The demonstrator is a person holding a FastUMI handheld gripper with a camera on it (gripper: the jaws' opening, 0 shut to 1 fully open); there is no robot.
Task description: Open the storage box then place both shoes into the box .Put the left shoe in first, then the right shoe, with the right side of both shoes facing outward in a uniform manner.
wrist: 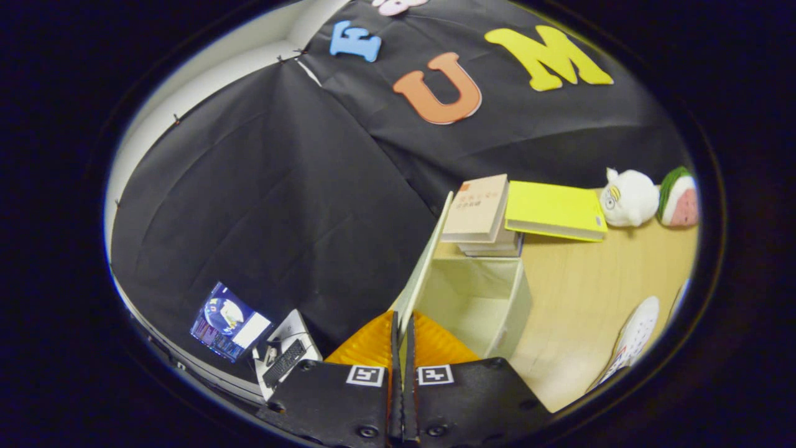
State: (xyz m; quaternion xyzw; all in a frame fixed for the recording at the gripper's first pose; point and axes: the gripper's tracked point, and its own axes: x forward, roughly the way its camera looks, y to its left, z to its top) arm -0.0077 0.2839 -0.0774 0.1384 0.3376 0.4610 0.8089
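Pinching storage box door (429,255) edge between nearly closed fingers, gripper (402,348) clenched on thin panel. Door swinging open, long axis running up and away from fingers. Storage box (479,298) sitting just right of gripper, cavity showing. Shoe (634,333) lying farther right of box on floor (591,292). Books (479,211) resting atop box.

Across my desk (584,292) I see a beige paperback book (477,208) lying on top of a small stack of books (494,246), with a yellow-green book (555,210) leaning against that stack. Past it sit a white plush toy (629,198) and a watermelon-slice plush (679,198), side by side. Off the desk, down low, glows a lit monitor (229,322), a keyboard (285,362) just beside it.
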